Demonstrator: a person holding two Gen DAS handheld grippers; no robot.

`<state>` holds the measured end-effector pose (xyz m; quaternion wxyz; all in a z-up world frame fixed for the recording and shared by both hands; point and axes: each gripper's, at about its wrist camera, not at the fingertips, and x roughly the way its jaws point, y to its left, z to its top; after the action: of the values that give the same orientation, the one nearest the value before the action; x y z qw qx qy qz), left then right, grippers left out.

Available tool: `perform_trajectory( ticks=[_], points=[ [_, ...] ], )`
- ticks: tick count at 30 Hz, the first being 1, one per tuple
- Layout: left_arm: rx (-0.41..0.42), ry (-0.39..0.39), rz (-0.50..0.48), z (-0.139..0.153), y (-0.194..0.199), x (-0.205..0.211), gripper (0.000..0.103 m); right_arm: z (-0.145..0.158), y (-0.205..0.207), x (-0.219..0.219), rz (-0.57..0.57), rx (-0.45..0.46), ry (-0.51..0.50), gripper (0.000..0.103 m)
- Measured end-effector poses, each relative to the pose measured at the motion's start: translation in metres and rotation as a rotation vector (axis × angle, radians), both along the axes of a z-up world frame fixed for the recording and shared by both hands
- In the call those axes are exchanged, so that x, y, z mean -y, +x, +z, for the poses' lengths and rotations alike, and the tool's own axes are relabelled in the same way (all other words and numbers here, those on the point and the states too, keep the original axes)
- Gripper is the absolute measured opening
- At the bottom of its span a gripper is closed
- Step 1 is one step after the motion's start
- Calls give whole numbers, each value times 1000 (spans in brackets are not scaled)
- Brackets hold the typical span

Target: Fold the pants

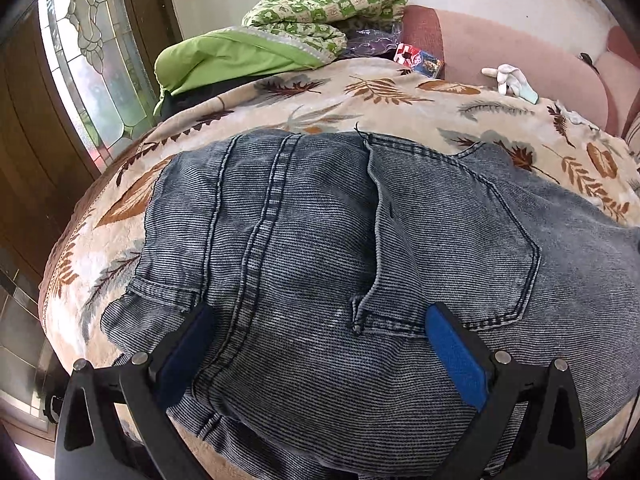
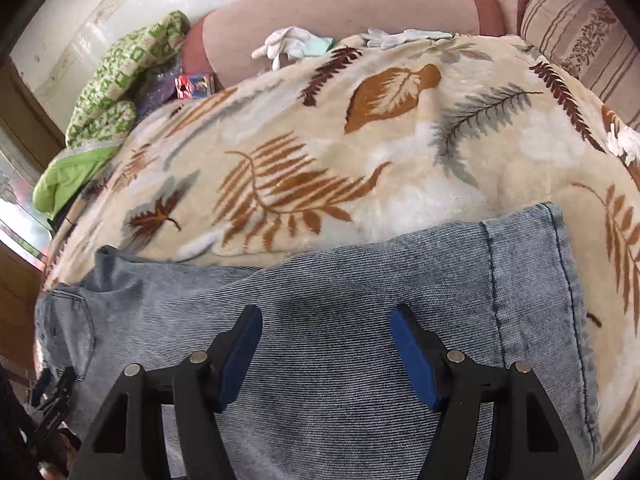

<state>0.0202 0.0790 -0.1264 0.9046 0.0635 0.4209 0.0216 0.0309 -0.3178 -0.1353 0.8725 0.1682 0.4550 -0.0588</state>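
Blue denim pants (image 1: 320, 240) lie flat on a leaf-patterned beige blanket (image 1: 360, 96). The left wrist view shows their seat end, with a back pocket (image 1: 460, 240) and centre seam. My left gripper (image 1: 320, 316) is open, just above the denim near the pocket. The right wrist view shows a leg of the pants (image 2: 360, 292) with its hem (image 2: 560, 280) at the right. My right gripper (image 2: 326, 320) is open over the leg, its blue pads spread apart and holding nothing.
A green patterned quilt (image 1: 320, 12) and green bedding (image 1: 232, 60) are piled at the back left by a glass door (image 1: 88, 60). White gloves (image 2: 288, 46), a small colourful box (image 2: 194, 84), a pink sofa back (image 2: 340, 12) and a striped cushion (image 2: 580, 40) line the far side.
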Motion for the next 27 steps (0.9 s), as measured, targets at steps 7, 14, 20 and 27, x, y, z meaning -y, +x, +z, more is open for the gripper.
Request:
perform_trajectory(
  ticks=[7,14,20,27],
  points=[
    [-31,3,-5,2,2,1,103,-8,18,-14,28,-15,-59,89],
    [14,57,-12,18,-8,5,103,0,21,-12,16,41,-59,90],
    [214,79,-71,72,-29,30,103,33,-4,1,-25,194,21,90],
    [181,12,-224,87,-20,98,103,40,-24,-5,47,193,111,90]
  ],
)
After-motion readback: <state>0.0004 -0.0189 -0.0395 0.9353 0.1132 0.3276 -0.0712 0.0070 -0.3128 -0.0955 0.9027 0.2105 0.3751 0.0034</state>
